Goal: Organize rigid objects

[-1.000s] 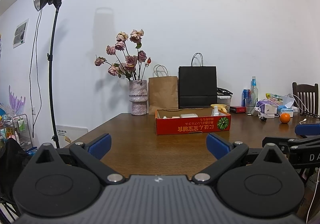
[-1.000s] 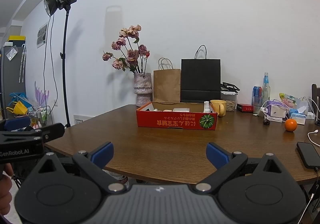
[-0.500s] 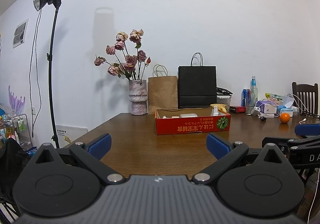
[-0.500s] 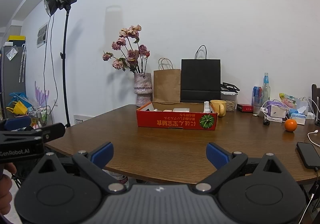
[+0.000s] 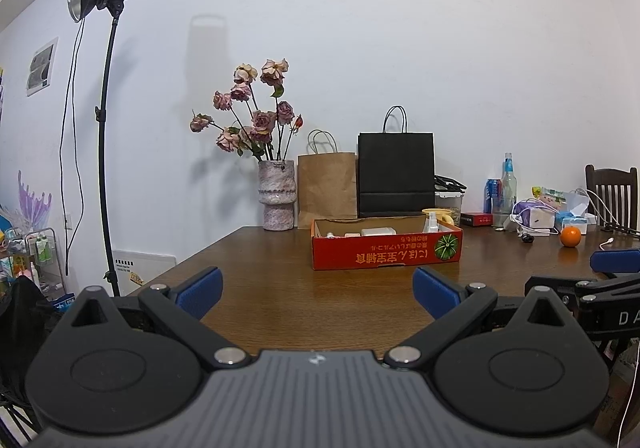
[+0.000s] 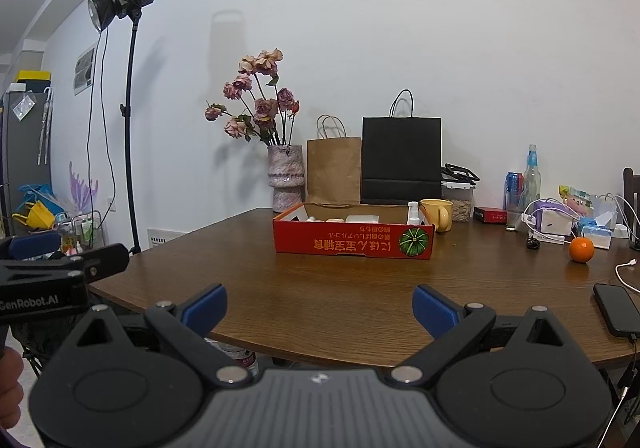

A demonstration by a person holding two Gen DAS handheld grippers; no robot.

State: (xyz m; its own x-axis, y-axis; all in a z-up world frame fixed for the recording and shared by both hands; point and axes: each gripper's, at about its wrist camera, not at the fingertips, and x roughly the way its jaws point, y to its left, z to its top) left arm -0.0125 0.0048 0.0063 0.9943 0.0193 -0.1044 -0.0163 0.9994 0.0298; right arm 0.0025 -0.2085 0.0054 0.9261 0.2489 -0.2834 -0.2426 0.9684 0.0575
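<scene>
A shallow red cardboard box (image 5: 386,252) sits mid-table on the brown wooden table (image 5: 280,288); it also shows in the right wrist view (image 6: 354,244). It holds a small spray bottle (image 6: 413,213), a white box (image 6: 362,219) and other small items. A yellow mug (image 6: 438,214) stands behind its right end. My left gripper (image 5: 316,290) is open and empty, near the table's front edge. My right gripper (image 6: 318,306) is open and empty, also well short of the box.
A vase of dried roses (image 6: 285,176), a brown paper bag (image 6: 334,170) and a black bag (image 6: 401,160) stand at the back. An orange (image 6: 581,249), bottles, cables and a phone (image 6: 614,309) lie at right. A light stand (image 6: 130,120) is left.
</scene>
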